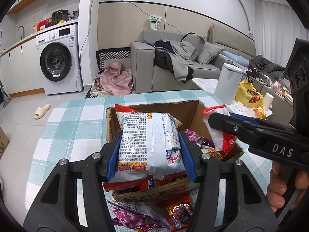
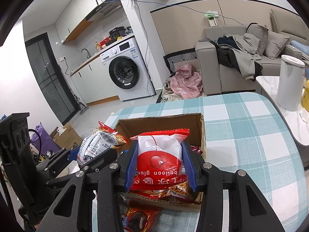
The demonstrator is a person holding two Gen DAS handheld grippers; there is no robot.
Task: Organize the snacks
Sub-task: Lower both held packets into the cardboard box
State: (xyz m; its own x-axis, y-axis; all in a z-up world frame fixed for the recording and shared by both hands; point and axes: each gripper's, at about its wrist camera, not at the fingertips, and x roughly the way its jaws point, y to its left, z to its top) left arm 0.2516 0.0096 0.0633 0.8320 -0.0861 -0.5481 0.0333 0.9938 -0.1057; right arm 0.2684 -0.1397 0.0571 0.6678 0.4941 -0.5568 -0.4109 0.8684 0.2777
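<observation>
My left gripper (image 1: 149, 135) is shut on a white snack packet (image 1: 146, 143) with printed text, held above an open cardboard box (image 1: 154, 106) of snacks. My right gripper (image 2: 160, 145) is shut on a red and white balloon glue packet (image 2: 159, 154), held over the same box (image 2: 160, 120). In the left wrist view the right gripper (image 1: 212, 116) reaches in from the right with that packet (image 1: 218, 135). In the right wrist view the left gripper (image 2: 100, 153) holds the white packet (image 2: 96, 145) at the left. More snack packets (image 1: 135, 216) lie in front of the box.
The box stands on a table with a teal checked cloth (image 1: 77, 119). A white bin (image 1: 227, 83) and a yellow bag (image 1: 249, 92) are on a side table at the right. A sofa (image 1: 173, 67) and washing machine (image 1: 58, 58) are behind.
</observation>
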